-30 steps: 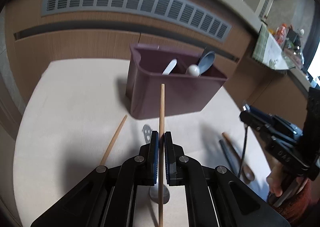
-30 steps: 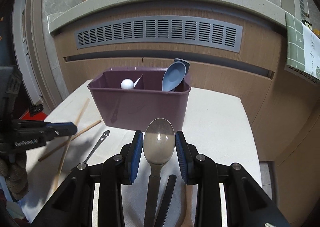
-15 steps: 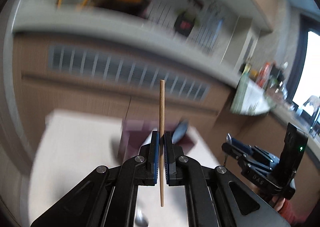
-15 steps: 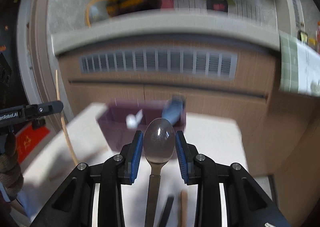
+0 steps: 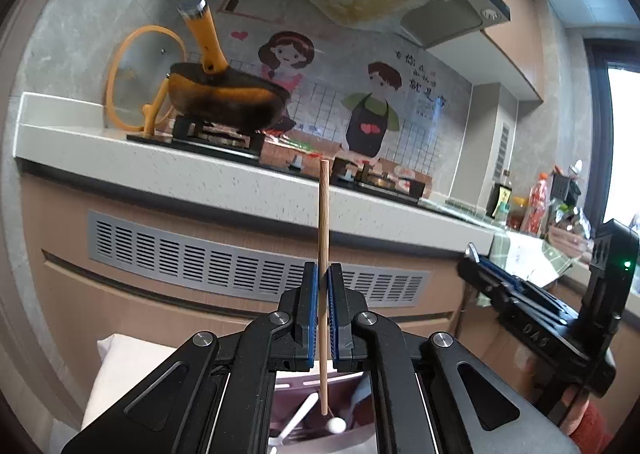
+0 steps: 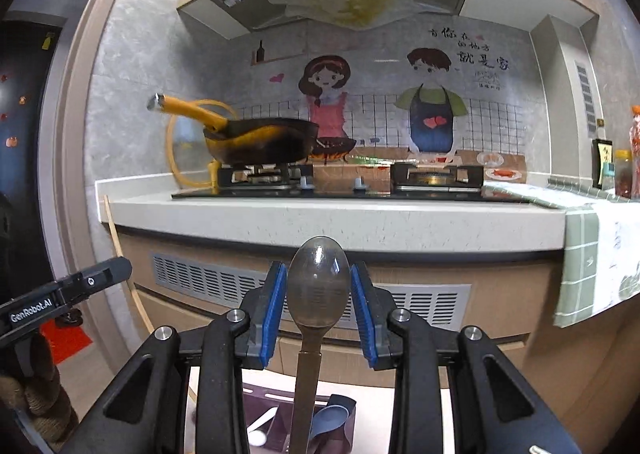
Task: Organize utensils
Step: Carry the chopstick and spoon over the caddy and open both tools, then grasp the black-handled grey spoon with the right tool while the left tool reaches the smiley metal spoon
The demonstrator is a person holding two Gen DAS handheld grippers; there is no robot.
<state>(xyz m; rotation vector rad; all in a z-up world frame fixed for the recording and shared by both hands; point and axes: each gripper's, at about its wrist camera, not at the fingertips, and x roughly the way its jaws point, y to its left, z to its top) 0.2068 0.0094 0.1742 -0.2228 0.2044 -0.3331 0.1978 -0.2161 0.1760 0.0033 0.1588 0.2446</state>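
My left gripper (image 5: 323, 310) is shut on a wooden chopstick (image 5: 323, 222), held upright, its lower end above the purple utensil bin (image 5: 296, 430). My right gripper (image 6: 319, 310) is shut on a grey spoon (image 6: 318, 286), bowl up, its handle pointing down over the purple bin (image 6: 264, 414). The bin holds a blue-grey spoon (image 6: 330, 420) and a white ball-ended utensil (image 5: 337, 425). The left gripper (image 6: 72, 290) with the chopstick (image 6: 120, 254) also shows at the left of the right wrist view. The right gripper (image 5: 532, 314) shows at the right of the left wrist view.
A kitchen counter (image 6: 328, 218) runs behind, with a stove and an orange-handled pan (image 6: 260, 138). A grey vent grille (image 5: 224, 258) sits in the cabinet front. A green checked cloth (image 6: 596, 250) hangs over the counter's right end. The pale table (image 5: 120, 370) edge shows below.
Both grippers have lifted and tilted upward with their utensils, so the table and loose utensils dropped out of view. The bin now lies directly below both grippers.
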